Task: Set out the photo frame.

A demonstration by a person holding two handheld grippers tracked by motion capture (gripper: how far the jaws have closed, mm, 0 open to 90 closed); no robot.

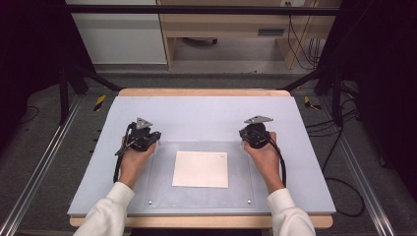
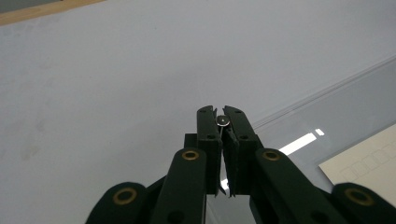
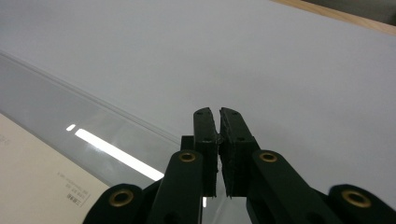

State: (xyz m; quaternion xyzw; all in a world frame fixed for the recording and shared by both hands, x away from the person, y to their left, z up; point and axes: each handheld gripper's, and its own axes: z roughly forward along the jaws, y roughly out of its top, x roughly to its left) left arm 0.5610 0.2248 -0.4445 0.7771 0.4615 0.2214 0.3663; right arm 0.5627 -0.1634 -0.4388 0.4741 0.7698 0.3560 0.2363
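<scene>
A pale grey board [image 1: 206, 113] on a wooden table edge [image 1: 201, 92] takes up the middle of the high view, and a clear plate [image 1: 162, 189] is laid on its lower centre, apparently fastened by small screws at its lower corners so that it stays put. Under or on that plate, at the centre of the frame, a cream sheet of paper [image 1: 200, 169] lies flat and square to the board, well placed between both hands for reaching from either side. The left gripper [image 1: 141, 136] is held at centre left, just off the plate's upper left corner, and the right gripper [image 1: 254, 133] at centre right, off the upper right corner; both are kept apart from the sheet. In the left gripper view the jaws are seen pressed together with nothing gripped; a small round fitting between their tips is probably part of the gripper. In the right gripper view the jaws are likewise closed and empty, the sheet's corner lying at lower left.
</scene>
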